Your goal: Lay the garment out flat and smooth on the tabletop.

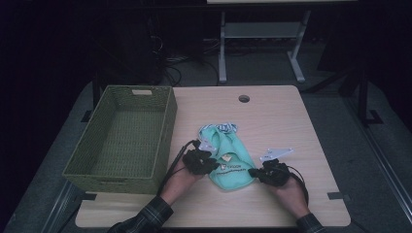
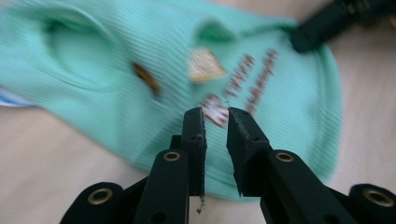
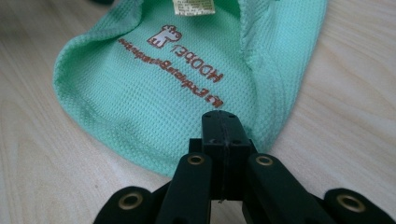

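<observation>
Nearest the person, the right gripper has its jaws clenched on the near hem of the mint-green garment; in the right gripper view the fabric edge runs into the closed jaws. The left gripper sits at the garment's left side, its jaws slightly parted and hovering over the cloth near the brown print, pressing on nothing that can be made out; that view is blurred.

The garment lies flat near the middle of the tabletop, with a striped trim at its far end. It appears to be laid out but not neatly folded, and the green woven basket to the left holds nothing, so folding and stowing probably remain to be done.

For room: the near edge of the tabletop lies close behind both hands, so there is little space to pull back. Bare wood is open to the right and beyond the garment up to the cable hole. The basket wall stands just beside the left gripper, limiting any sweep that way.
</observation>
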Motion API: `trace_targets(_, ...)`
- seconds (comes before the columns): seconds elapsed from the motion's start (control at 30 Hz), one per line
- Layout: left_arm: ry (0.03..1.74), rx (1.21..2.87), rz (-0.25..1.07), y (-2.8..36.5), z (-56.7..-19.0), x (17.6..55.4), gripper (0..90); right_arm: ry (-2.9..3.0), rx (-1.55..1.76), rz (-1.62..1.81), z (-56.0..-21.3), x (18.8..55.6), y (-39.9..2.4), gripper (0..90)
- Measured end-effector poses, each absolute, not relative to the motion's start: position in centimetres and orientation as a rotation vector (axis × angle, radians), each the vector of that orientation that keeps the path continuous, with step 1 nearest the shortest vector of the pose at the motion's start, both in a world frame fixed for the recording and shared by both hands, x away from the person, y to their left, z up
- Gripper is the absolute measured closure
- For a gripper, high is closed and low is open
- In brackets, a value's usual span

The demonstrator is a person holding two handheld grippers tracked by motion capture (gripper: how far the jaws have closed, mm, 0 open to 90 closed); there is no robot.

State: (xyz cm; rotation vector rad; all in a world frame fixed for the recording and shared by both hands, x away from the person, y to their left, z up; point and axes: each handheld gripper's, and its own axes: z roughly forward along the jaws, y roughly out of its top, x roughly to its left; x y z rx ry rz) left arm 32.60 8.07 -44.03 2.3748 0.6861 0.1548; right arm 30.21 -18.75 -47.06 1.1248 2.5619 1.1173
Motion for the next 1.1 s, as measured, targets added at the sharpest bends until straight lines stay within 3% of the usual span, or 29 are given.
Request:
trace_targets(0.67, 0.646, 2.454, 0.146, 9.5, -45.3, 32.2, 78.7, 2.610, 1.066, 1.177, -46.6, 28.3, -18.4, 89.4)
trace_targets(1.1, 0.629, 2.465, 0.162, 9.8, -45.3, 32.3, 83.9, 2.478, 1.097, 1.172, -45.1, 34.8, -18.9, 83.4)
